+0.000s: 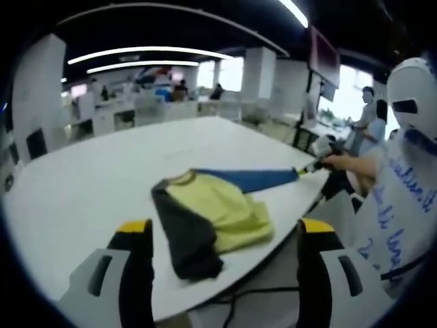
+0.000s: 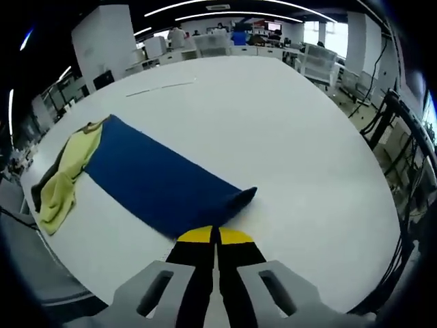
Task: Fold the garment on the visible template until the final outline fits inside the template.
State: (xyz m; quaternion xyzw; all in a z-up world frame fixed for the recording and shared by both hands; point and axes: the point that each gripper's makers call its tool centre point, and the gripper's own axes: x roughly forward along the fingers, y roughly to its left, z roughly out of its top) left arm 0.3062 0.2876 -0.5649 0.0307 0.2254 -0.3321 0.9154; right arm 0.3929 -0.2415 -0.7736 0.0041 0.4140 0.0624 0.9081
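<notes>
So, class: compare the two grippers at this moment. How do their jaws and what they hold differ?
The left gripper has its jaws wide apart and holds nothing; the right gripper has its jaws pressed together, pinching the blue sleeve. The left hangs short of the garment; the right touches it. Both have yellow-tipped black jaws.

- Long ceiling strip lights (image 1: 147, 53) and bright windows (image 1: 351, 89) far beyond the left hand-held gripper (image 1: 220, 236) light the room evenly.
- The white surface (image 2: 273, 123) glares softly, with faint shadows.
- Fisheye bending curves the edges; the left gripper view is slightly blurred.
</notes>
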